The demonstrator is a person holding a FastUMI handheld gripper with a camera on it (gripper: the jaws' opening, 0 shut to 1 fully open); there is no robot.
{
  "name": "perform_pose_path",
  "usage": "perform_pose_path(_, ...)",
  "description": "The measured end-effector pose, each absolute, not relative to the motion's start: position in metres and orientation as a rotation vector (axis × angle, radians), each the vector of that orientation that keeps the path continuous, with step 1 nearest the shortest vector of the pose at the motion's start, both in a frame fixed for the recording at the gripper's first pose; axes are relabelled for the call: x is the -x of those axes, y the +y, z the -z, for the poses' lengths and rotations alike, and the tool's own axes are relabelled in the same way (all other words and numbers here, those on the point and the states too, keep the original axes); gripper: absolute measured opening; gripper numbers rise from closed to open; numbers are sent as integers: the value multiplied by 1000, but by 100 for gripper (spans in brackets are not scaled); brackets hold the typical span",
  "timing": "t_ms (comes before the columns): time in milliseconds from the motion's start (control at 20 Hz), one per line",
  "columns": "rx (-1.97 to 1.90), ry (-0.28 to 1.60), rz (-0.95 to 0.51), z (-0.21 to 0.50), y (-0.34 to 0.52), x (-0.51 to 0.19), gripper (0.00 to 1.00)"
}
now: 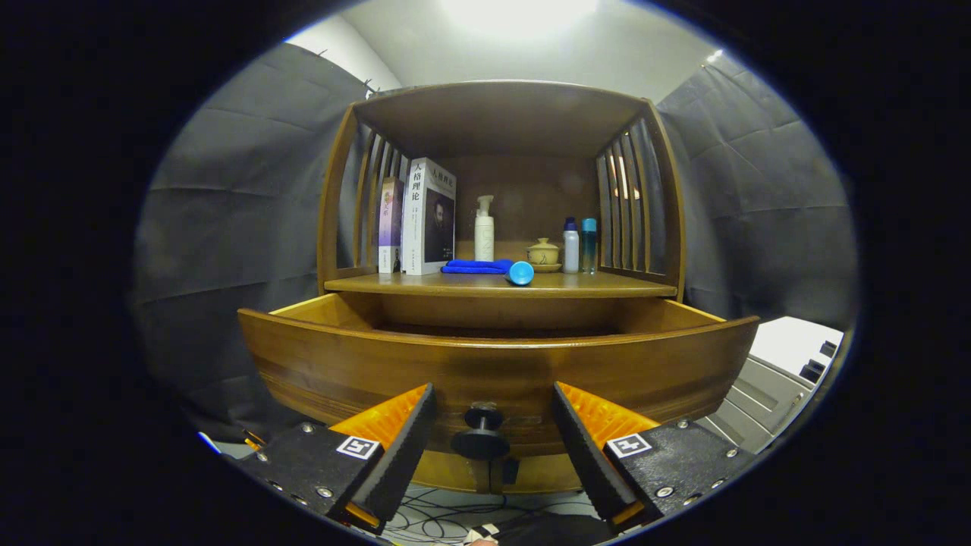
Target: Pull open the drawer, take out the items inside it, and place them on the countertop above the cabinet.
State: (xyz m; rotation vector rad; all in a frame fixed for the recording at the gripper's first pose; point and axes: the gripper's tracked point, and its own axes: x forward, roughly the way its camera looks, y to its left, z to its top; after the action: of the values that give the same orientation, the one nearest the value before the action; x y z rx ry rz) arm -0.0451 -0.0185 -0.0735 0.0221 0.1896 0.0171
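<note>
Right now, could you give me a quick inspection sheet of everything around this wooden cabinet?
Surface: brown wooden countertop above the drawer, partly occupied.
Job's things: wide wooden drawer pulled open, with the black round knob on its front; its contents are hidden behind the drawer front.
Clutter: two upright books, white pump bottle, folded blue cloth, blue cylinder lying on its side, small lidded ceramic cup, two small bottles.
Grippers: orange-and-black gripper, jaws open either side of the knob, not touching it.
Cables: loose dark cables on the floor below.
Surroundings: dark cloth booth walls.
</note>
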Motion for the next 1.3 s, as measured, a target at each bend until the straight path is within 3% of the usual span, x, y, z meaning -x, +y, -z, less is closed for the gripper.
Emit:
perform_pose_path(500, -14, 157, 38, 69, -30, 26, 94)
perform_pose_path(1300, -42, 217, 40, 83, -38, -61, 93)
